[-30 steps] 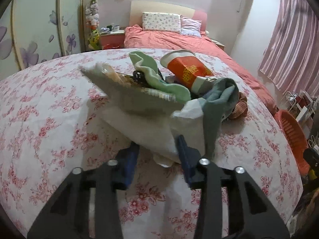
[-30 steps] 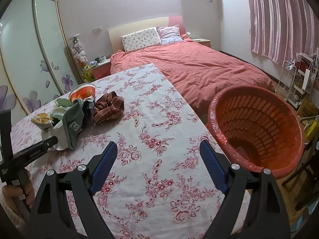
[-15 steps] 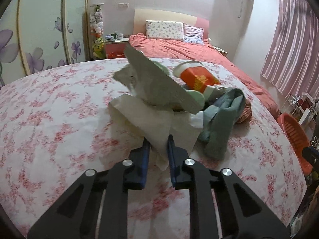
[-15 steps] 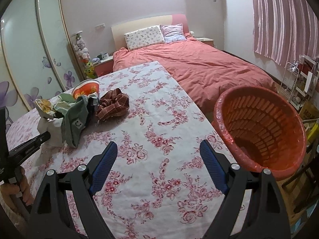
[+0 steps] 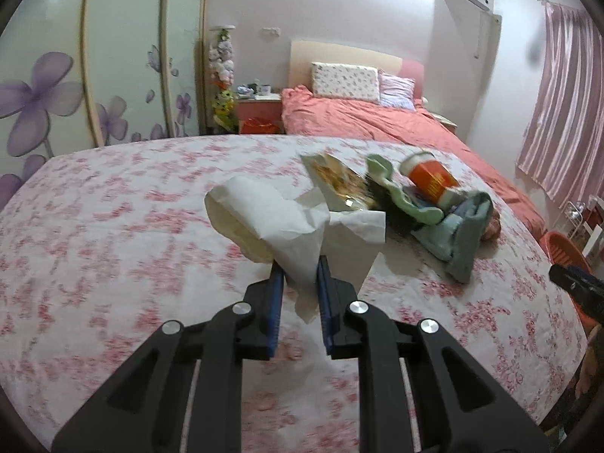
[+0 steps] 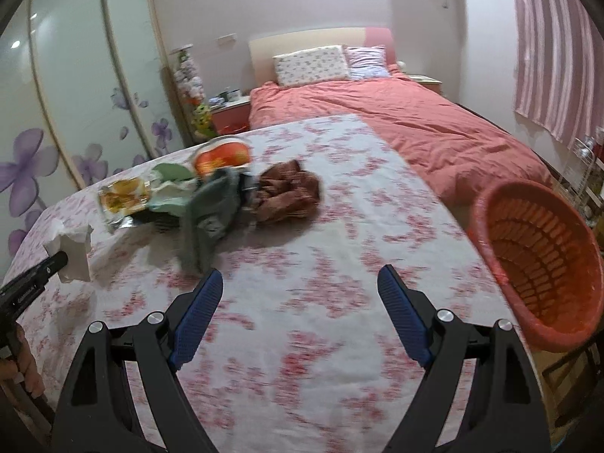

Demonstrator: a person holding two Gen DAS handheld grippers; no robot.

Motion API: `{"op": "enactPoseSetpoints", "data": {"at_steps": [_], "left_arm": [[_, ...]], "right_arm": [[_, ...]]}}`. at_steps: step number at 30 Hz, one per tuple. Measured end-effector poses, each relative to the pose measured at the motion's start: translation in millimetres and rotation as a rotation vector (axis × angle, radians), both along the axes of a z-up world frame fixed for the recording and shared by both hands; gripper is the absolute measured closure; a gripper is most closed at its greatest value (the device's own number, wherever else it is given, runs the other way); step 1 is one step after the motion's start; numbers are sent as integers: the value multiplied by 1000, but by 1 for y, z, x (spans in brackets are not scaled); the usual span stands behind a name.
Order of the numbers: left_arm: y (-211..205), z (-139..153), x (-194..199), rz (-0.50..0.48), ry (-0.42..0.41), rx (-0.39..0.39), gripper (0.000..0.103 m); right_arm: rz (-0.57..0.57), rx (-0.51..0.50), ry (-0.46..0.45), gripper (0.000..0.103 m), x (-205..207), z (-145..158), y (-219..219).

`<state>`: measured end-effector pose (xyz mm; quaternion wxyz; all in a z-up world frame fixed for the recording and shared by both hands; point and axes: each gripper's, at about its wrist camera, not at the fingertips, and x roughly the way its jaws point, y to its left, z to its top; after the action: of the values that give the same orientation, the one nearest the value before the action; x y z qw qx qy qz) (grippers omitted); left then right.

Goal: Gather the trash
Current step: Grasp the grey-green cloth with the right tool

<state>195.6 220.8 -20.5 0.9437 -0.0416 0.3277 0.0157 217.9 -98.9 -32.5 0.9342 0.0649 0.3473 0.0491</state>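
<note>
In your left wrist view, your left gripper is pinched on a crumpled white tissue; the blue pads press its lower part from both sides, and the rest of the paper fans out above and ahead of the fingertips, clear of the floral cloth on the tabletop. Beyond the tissue, toward the far right part of the tabletop, lies a heap: a shiny snack wrapper, a pale green cloth, an orange noodle cup tipped on its side, and a grey-green garment. These touch or overlap one another. At the right edge of the view a sliver of the orange basket shows past the tabletop's edge, with the dark tip of your right gripper in front of it.

In your right wrist view, your right gripper stands spread wide with nothing between its pads, hovering over bare floral cloth near the tabletop's near edge. The orange basket sits just off the tabletop's right edge, its mouth tilted toward you. The heap lies toward the far left, with a brown plaid cloth on its right side. At the left edge, your left gripper holds the tissue, and fingers of your left hand show below it.
</note>
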Motion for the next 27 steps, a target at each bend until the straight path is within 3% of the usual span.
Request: {"op": "enactPoseSetpoints", "data": {"at_steps": [4,16,21,25,27], "left_arm": [[13,9,0,21,-18,-2,85],[18,26,19,13,-61,-23,85],[17,27,23,4,-63,-30,85],[14,26,25,0,-59,-30,85],[13,26,27,-1,-56,-33,85]], "right_arm": [[53,-2,-7,24,8,2,26],[114,26,49,50,57,-13,77],[101,24,76,63,68,-21,84],[93,37,75,67,70,-23,83],[96,39,74,77,71,-24,82]]}}
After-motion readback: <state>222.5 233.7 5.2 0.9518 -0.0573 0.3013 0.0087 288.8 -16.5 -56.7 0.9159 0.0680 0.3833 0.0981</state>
